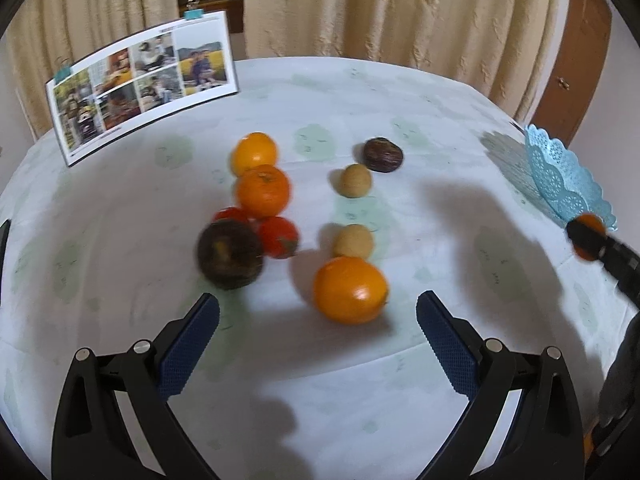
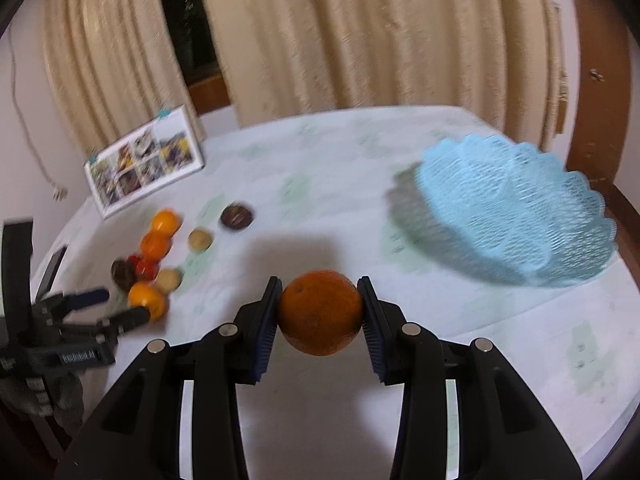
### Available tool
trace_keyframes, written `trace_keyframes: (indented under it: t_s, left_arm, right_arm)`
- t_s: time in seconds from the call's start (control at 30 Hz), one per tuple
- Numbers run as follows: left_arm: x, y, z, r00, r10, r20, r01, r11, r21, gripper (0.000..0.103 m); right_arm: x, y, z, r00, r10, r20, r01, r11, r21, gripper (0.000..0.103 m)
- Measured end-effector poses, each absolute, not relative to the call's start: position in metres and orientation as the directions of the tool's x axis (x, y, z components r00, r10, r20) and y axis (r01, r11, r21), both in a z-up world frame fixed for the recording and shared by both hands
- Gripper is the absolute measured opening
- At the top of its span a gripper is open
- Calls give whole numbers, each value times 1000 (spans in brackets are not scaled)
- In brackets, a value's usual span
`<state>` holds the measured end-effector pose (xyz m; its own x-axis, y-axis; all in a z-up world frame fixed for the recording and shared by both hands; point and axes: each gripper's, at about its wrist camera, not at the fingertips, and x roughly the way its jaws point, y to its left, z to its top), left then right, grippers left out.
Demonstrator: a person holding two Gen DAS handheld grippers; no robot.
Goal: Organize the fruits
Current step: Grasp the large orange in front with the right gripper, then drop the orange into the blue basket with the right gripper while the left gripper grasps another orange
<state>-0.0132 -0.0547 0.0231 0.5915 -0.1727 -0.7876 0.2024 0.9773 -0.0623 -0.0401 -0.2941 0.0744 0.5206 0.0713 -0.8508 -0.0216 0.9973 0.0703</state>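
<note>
A: How far is the sorting judged to be?

B: Barely begun. One orange (image 2: 320,312) is clamped between the right gripper (image 2: 320,310) pads, raised short of the blue lace basket (image 2: 520,216).

A: Is anything seen in the basket?

B: Nothing. Nine fruits are left well apart from the basket. The left gripper (image 1: 318,332) is held wide, empty, by another orange (image 1: 350,290).

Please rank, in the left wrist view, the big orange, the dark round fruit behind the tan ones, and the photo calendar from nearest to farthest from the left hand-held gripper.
1. Big orange: just ahead of the open left hand-held gripper, toward its right finger.
2. Dark round fruit: mid-table, right of centre.
3. Photo calendar: standing at the far left edge.
</note>
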Motion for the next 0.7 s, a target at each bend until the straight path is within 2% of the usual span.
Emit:
trace_keyframes:
  t_s: [0.07, 0.13, 0.27, 0.33, 0.43, 0.53, 0.7]
  left_arm:
    - [-9, -61, 21, 588, -174, -790, 212, 975, -57, 94]
    - [-5, -65, 18, 579, -176, -796, 219, 974, -56, 85]
    - [0, -71, 12, 563, -174, -808, 225, 973, -52, 72]
    - [0, -73, 11, 559, -171, -811, 227, 973, -48, 60]
    - [0, -76, 11, 559, -169, -812, 230, 972, -44, 48]
    - [-2, -78, 16, 572, -160, -805, 232, 972, -28, 43]
    - [-6, -85, 21, 574, -165, -802, 249, 968, -21, 43]
  right_arm:
    - [-38, -306, 80, 540, 53, -840, 5, 998, 67, 40]
    - [-35, -322, 86, 560, 24, -828, 45, 997, 59, 40]
    - [-29, -349, 89, 575, -23, -818, 111, 993, 50, 40]
    - [-26, -363, 89, 581, -48, -813, 143, 989, 43, 40]
    - [-23, -379, 86, 579, -76, -812, 182, 983, 38, 40]
    - [-21, -395, 82, 569, -100, -816, 219, 975, 34, 40]
    - [-26, -413, 79, 568, -120, -814, 268, 962, 45, 42]
